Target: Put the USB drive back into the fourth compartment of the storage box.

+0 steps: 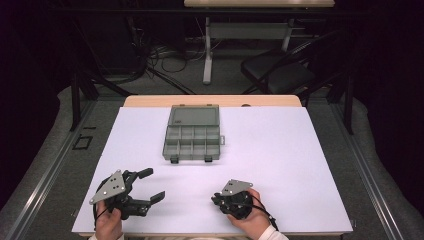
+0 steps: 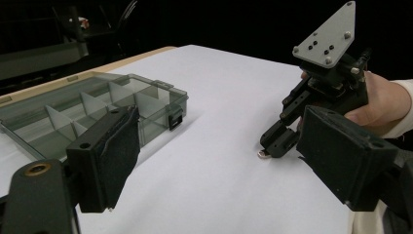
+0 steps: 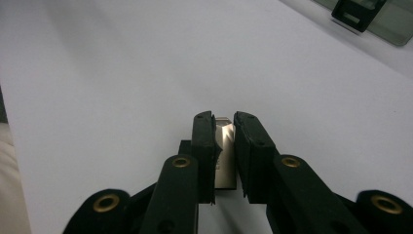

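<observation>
Centrally, the organizer box [image 1: 192, 135] lies open — left hand-held gripper [image 1: 151, 186] spread, right hand-held gripper [image 3: 224, 127] pinching a metal piece [image 3: 225, 146].

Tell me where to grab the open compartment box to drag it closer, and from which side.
Judging by its pose, grip the box by its near front wall, between the two black latches, coming from the person's side. The lid lies open flat behind it, and the free left gripper, jaws open, is nearest.
</observation>
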Available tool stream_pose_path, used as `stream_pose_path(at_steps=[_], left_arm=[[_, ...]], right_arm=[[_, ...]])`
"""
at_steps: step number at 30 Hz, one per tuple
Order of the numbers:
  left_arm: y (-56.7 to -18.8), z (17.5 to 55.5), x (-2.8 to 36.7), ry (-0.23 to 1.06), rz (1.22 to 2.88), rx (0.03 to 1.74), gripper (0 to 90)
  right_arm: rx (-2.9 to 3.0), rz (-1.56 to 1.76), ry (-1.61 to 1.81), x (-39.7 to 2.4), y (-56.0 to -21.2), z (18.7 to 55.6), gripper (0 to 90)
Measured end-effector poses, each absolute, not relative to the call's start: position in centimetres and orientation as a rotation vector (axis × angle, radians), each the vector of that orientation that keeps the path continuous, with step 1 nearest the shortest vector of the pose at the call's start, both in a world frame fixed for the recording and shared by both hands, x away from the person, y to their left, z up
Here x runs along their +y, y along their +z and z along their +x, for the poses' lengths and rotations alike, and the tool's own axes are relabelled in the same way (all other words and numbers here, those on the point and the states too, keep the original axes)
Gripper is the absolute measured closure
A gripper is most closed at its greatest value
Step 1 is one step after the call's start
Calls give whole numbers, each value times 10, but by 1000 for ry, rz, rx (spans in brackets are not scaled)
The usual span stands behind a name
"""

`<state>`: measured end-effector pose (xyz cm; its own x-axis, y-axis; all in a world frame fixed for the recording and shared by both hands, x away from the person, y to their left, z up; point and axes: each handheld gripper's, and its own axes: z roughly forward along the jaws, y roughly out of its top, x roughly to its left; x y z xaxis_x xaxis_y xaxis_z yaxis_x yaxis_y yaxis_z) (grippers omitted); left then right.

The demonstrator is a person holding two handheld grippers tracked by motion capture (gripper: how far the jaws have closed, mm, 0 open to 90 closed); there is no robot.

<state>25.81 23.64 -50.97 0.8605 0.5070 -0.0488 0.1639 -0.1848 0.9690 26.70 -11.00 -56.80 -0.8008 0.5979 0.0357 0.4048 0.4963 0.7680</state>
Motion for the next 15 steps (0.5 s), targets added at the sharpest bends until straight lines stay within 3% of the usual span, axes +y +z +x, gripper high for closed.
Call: stream_pose_path(at_steps=[15], left_arm=[[-510,258,236,333,1754,515,156]], right_arm=[[2513,849,1190,-110,-568,267,792]])
